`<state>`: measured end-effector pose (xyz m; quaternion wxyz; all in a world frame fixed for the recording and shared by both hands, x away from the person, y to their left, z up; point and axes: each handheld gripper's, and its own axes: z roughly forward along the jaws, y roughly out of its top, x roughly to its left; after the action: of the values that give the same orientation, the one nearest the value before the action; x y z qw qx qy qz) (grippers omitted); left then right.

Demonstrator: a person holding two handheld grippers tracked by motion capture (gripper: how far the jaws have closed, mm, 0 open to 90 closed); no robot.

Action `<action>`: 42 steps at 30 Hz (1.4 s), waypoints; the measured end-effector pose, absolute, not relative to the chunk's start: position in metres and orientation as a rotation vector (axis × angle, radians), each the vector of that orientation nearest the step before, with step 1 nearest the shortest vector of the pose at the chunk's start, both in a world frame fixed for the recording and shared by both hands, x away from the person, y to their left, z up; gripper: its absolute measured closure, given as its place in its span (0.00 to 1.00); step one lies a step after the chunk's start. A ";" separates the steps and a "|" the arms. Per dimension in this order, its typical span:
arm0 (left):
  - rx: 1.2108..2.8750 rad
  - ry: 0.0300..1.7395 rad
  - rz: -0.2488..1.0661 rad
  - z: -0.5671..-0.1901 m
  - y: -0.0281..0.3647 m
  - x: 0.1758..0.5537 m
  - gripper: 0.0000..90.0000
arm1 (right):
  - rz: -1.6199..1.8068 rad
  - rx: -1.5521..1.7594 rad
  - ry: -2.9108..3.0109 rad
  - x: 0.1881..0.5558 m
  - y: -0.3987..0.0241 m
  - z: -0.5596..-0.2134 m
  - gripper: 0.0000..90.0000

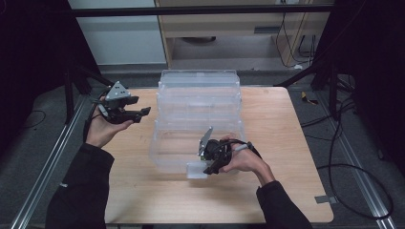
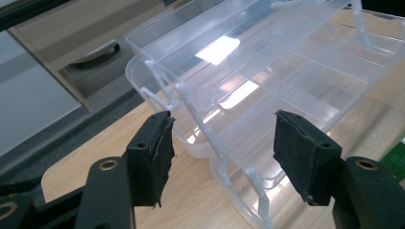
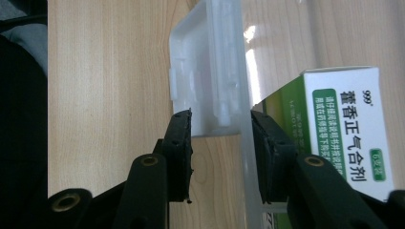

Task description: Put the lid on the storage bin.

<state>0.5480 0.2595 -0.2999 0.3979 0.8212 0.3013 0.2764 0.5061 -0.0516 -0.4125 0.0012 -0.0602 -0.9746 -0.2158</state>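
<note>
A clear plastic tiered organiser box (image 1: 198, 102) stands open in the middle of the wooden table (image 1: 286, 143), its trays stepped back. My right gripper (image 1: 208, 169) is at its front edge, shut on the white latch tab (image 3: 210, 71) and the clear front wall. A green and white medicine carton (image 3: 353, 119) lies inside, just behind that wall. My left gripper (image 1: 142, 114) is held up to the left of the box, open with nothing between its pads. Past its open jaws (image 2: 222, 138) the upper trays (image 2: 267, 62) show.
The table's left edge (image 1: 122, 143) lies under my left hand. Cables (image 1: 353, 162) trail on the floor to the right, beside a metal rail (image 1: 363, 181). A cabinet (image 1: 239, 28) stands behind the table. Bare wood lies in front of the box.
</note>
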 end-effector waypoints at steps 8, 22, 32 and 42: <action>2.136 0.673 0.679 -0.295 0.249 0.557 0.43 | -0.681 -0.182 -3.060 0.506 -0.052 -0.413 0.69; 2.218 0.550 0.610 -0.287 0.227 0.582 0.44 | -0.680 -0.181 -3.060 0.506 -0.052 -0.413 0.70; 2.262 0.515 0.594 -0.286 0.213 0.597 0.45 | -0.682 -0.156 -3.058 0.507 -0.053 -0.413 0.71; 2.321 0.477 0.591 -0.284 0.204 0.610 0.46 | -0.677 -0.138 -3.060 0.507 -0.053 -0.412 0.71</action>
<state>0.6099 0.2038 -0.2845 0.3426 0.8929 0.1836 0.2274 0.5074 -0.0531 -0.4117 0.0023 -0.0441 -0.9754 -0.2158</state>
